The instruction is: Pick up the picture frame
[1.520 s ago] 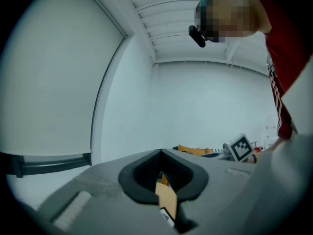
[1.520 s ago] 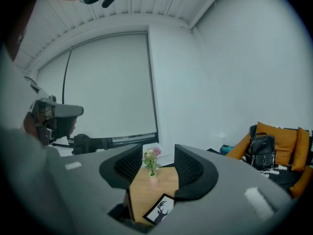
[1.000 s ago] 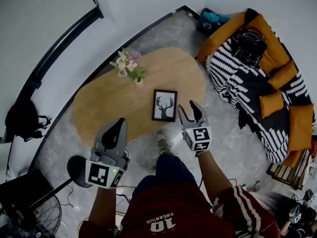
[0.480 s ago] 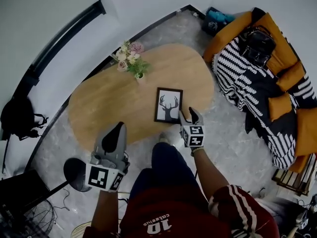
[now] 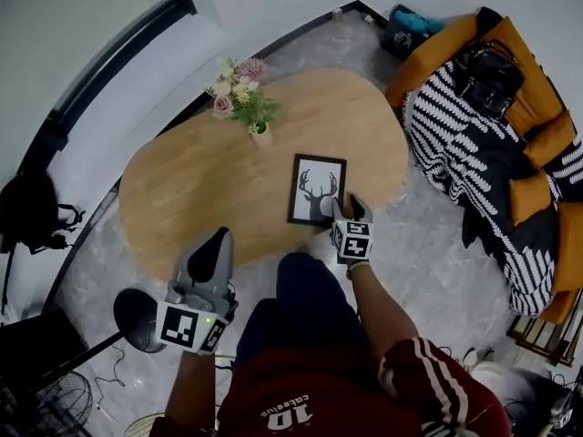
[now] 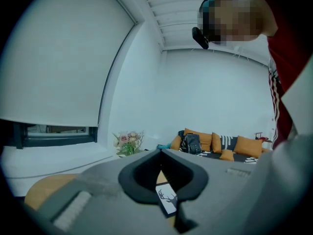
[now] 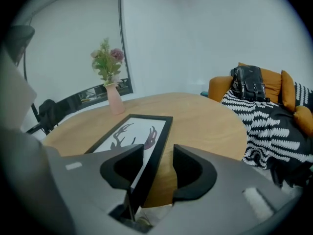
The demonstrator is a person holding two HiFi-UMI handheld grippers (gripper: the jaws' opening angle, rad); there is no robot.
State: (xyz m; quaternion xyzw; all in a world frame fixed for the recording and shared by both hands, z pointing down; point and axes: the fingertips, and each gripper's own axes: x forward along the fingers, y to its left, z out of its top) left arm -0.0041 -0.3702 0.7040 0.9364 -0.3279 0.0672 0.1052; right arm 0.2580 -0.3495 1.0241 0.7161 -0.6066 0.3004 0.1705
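The picture frame (image 5: 318, 189), black-rimmed with a deer print, lies flat on the oval wooden table (image 5: 191, 189) near its front edge. My right gripper (image 5: 351, 209) is open at the frame's near right corner. In the right gripper view the frame (image 7: 128, 133) has its black right edge running into the gap of that gripper (image 7: 159, 161), one finger over the print and the other over bare wood. My left gripper (image 5: 219, 238) hangs off the table's front left, shut and empty. Through its narrow slit in the left gripper view (image 6: 160, 155) I glimpse the frame (image 6: 167, 199).
A pink vase of flowers (image 5: 244, 107) stands on the table behind the frame, seen also in the right gripper view (image 7: 110, 77). An orange sofa with a striped blanket (image 5: 474, 162) and a black bag (image 5: 496, 66) is to the right. A dark round stand base (image 5: 137, 312) sits on the floor at the left.
My right gripper has moved forward from the table's edge onto the frame's near right corner. The left gripper has hardly moved.
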